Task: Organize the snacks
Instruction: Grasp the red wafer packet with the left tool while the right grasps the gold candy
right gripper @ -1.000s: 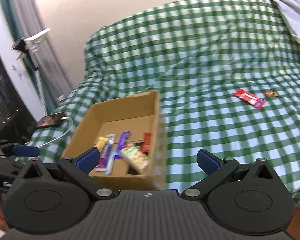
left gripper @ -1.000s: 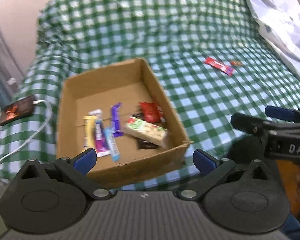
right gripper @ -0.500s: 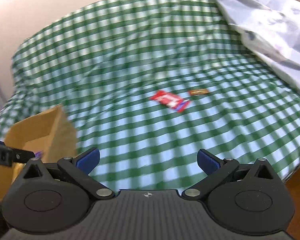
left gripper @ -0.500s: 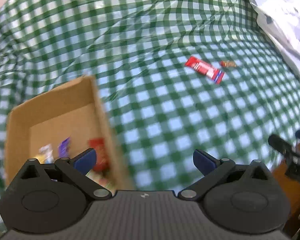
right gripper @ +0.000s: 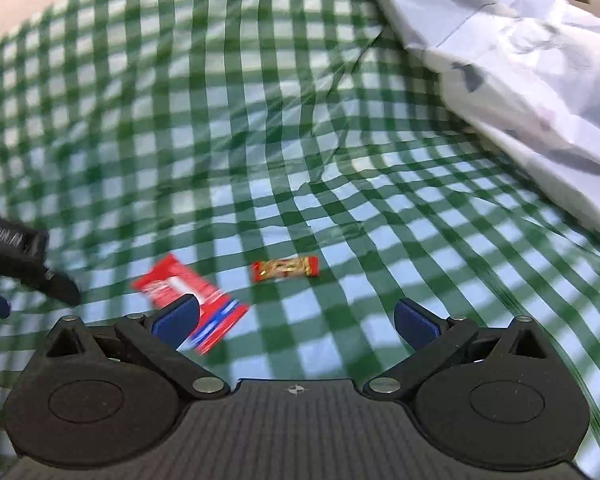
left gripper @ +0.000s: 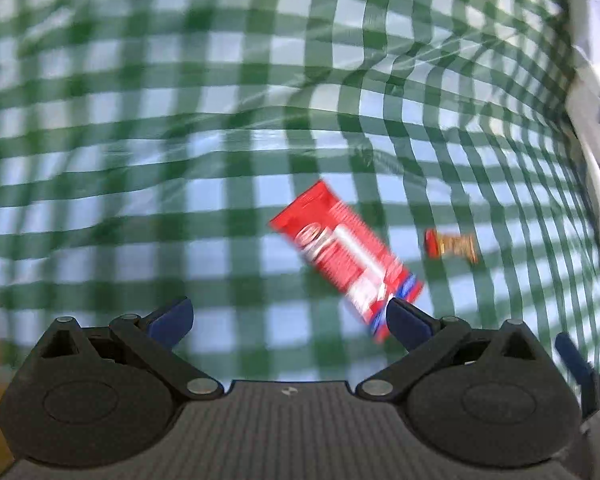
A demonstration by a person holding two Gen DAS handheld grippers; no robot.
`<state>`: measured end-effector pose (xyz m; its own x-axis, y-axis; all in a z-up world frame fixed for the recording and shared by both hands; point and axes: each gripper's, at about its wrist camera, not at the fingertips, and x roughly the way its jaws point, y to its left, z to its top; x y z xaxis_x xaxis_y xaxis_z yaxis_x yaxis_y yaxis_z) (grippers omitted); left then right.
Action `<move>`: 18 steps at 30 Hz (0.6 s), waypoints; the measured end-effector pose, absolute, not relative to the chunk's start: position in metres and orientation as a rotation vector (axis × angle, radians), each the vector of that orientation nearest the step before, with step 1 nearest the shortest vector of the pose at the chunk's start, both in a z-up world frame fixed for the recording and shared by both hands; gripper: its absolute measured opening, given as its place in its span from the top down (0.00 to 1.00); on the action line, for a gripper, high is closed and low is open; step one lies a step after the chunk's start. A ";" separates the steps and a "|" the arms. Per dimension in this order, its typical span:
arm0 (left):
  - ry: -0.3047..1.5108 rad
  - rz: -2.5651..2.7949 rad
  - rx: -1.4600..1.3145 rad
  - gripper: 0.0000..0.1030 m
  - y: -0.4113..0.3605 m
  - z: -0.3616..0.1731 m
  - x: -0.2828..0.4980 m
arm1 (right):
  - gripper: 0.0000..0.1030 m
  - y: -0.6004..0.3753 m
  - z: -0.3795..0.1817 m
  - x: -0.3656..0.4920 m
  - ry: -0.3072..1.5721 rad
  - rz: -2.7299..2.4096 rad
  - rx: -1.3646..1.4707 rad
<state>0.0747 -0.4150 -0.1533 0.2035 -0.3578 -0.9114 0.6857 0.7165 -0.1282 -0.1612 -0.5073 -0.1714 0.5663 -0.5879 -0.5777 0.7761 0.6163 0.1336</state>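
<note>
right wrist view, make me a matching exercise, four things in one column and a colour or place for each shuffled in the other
Things:
1. flat red snack packet
2. small red and gold candy bar
3. crumpled pale blue-white sheet
4. checked bedcover

Descriptions:
A. green and white, under everything
B. upper right corner
C. partly behind the right gripper's left blue fingertip
D. lies clear between the open fingertips, farther off

Pairs: 1-C, 2-D, 3-B, 4-A

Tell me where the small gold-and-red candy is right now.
The small gold-and-red candy lies on the green checked cloth, just right of the red wrapper and apart from it. It sits ahead of the open right gripper.
</note>
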 end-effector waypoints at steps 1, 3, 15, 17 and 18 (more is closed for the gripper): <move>1.165 -0.743 0.326 0.00 -0.429 -0.165 0.080 | 0.00 -0.518 -0.181 -0.151 0.526 -0.813 0.384; 1.199 -0.738 0.323 0.00 -0.453 -0.186 0.090 | 0.00 -0.536 -0.197 -0.128 0.555 -0.789 0.348; 1.131 -0.678 0.432 0.00 -0.487 -0.221 0.082 | 0.00 -0.585 -0.251 -0.071 0.569 -0.757 0.316; 1.130 -0.639 0.411 0.10 -0.485 -0.217 0.083 | 0.01 -0.585 -0.249 -0.071 0.589 -0.751 0.314; 1.124 -0.612 0.402 0.24 -0.482 -0.213 0.083 | 0.01 -0.586 -0.247 -0.071 0.605 -0.751 0.308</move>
<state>0.0828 -0.4819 -0.2126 0.2965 -0.2498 -0.9218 0.6383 0.7697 -0.0033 -0.0712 -0.5859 -0.2473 0.5734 -0.5432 -0.6133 0.7145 0.6979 0.0499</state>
